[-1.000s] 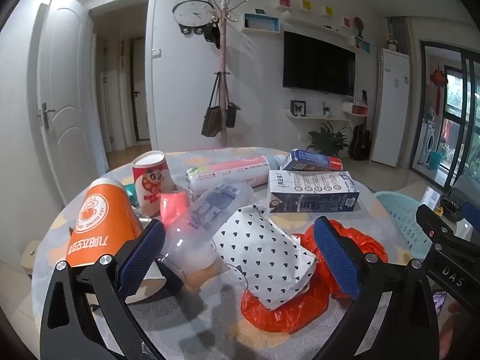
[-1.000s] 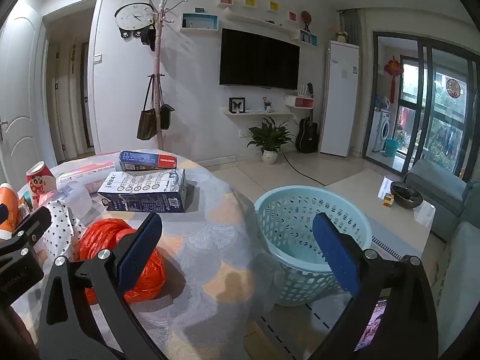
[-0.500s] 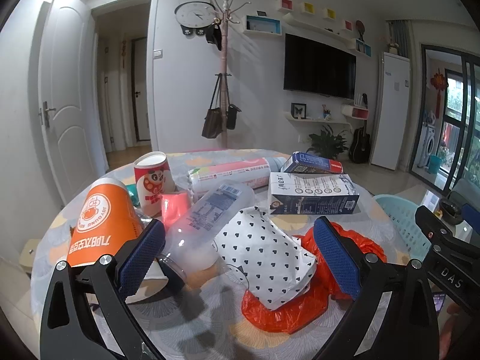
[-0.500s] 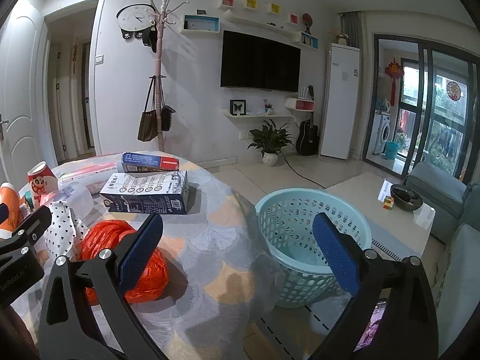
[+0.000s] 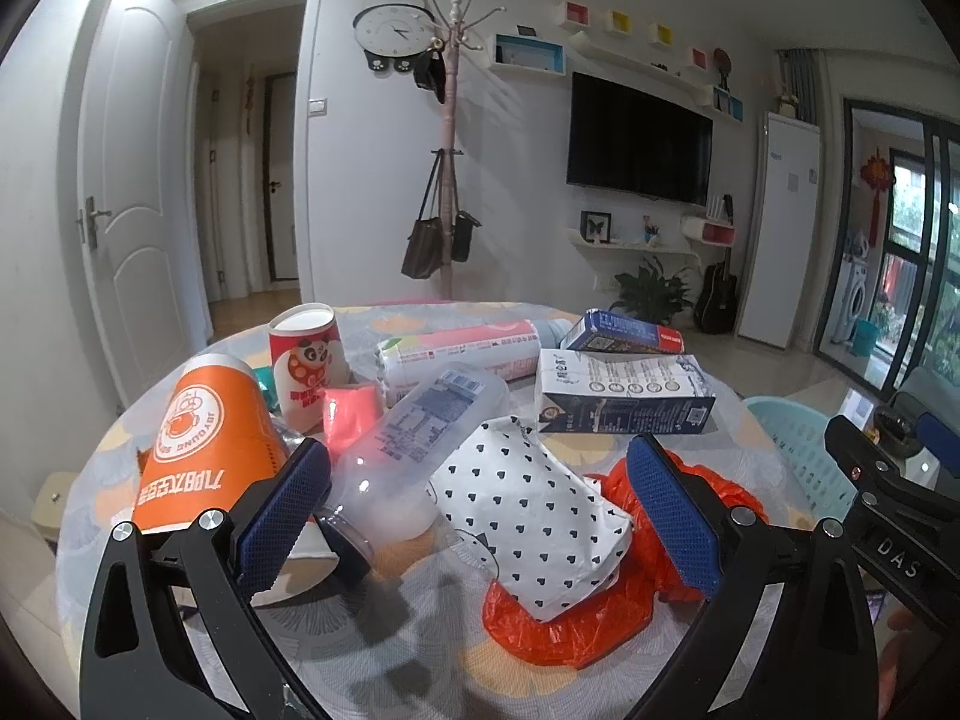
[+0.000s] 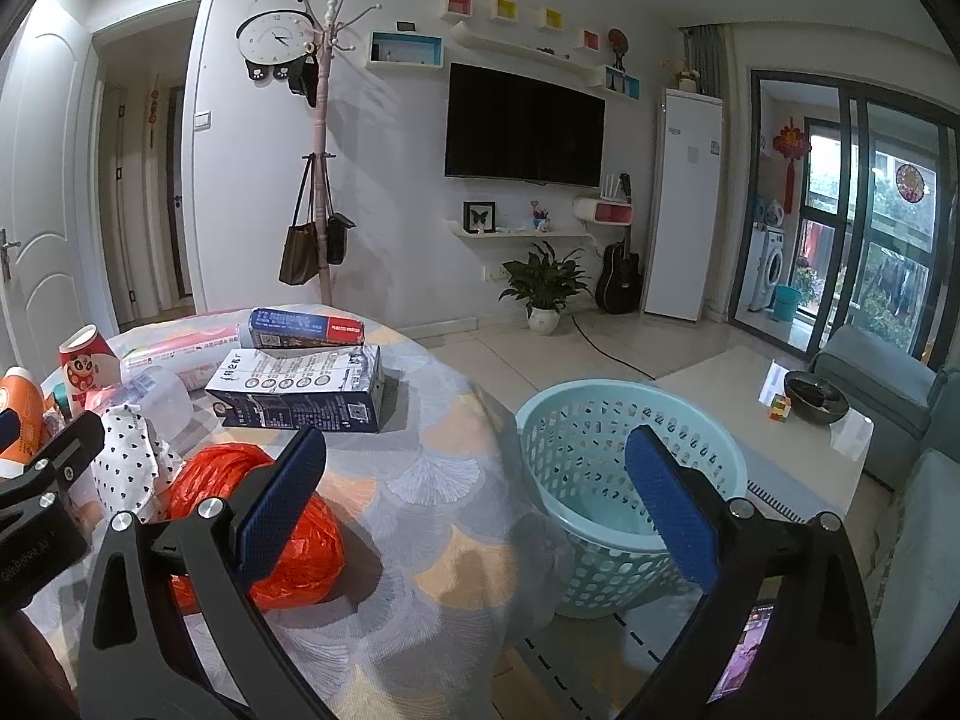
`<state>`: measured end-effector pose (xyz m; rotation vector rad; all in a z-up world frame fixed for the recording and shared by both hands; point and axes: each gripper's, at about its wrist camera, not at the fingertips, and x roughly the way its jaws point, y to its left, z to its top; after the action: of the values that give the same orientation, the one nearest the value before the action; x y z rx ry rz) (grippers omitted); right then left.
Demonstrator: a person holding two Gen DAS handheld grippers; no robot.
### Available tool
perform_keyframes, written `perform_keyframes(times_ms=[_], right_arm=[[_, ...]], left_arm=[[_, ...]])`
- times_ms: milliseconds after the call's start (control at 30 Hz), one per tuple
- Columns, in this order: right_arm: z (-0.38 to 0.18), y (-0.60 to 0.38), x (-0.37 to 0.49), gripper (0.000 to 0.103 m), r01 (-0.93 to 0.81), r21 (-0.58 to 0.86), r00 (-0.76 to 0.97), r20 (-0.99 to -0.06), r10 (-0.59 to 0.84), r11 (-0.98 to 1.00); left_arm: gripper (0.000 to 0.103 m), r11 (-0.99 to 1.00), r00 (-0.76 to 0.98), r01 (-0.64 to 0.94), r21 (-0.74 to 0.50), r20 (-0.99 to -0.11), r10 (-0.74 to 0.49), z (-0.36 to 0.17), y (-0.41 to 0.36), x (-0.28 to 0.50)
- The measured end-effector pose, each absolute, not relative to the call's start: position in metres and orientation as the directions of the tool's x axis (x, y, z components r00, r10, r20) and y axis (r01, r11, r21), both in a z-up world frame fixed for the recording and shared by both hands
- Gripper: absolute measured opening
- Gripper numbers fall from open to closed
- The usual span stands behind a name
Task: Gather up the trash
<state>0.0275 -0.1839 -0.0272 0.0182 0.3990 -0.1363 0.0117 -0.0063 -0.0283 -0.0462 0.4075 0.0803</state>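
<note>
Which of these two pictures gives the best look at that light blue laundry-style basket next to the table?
The right wrist view. There the light blue basket shows nearly whole, standing on the floor beside the table, with its rim, holed wall and inside visible. The left wrist view catches only a part of it at the right, behind the other gripper.

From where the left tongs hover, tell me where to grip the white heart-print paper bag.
Grip the white heart-print paper bag across its raised near end, from the front: it lies tilted on the crumpled red plastic bag, between the open left tongs.
</note>
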Motion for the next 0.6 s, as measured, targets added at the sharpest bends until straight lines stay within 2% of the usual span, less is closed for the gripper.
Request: perform_keyframes(times_ms=[167,467,600], right_arm=[[-0.019,-0.183,0.022,0.095,0.135,-0.011,0.919,-0.372,-0.13,0.991],[-0.006,-0.182,0.008,0.089,0.124,0.015,0.93,-0.35,-0.111,0.992],[-0.001,-0.176,0.004,0.081,0.097,0.008,0.936,-0.34,-0.089,0.995]], left_arm=[[0.096,0.997,0.928,-0.062,-0.036,-0.371,0.044,-0.016,-0.004,0.0],[0.096,0.987,0.917,-0.12,-0.104,-0.393,0.07,0.003,0.045,-0.028],[0.096,0.97,0.907,-0.185,-0.156,-0.407,0.107,0.01,0.085,-0.043]])
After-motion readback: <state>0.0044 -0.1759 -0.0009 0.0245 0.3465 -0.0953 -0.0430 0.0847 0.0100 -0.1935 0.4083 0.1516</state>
